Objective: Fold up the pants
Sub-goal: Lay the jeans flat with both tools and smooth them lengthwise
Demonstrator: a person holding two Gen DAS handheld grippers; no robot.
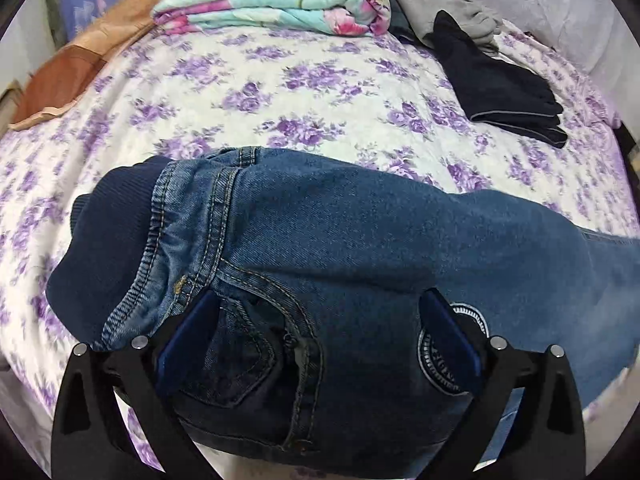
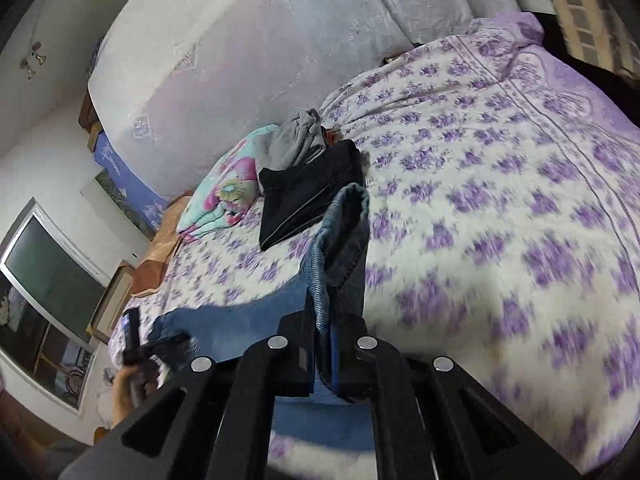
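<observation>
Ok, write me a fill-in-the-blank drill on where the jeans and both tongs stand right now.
1. The right tongs are shut on the ____ of the jeans.
2. The left tongs stand ____ over the jeans' pocket area.
3. The bedsheet has a ____ flower print.
4. The folded dark garment lies ____ from the jeans.

Missing words: hem; open; purple; apart

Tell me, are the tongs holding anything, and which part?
The right tongs pinch the jeans by a leg's hem end. The left tongs are open over the seat, holding nothing.
</observation>
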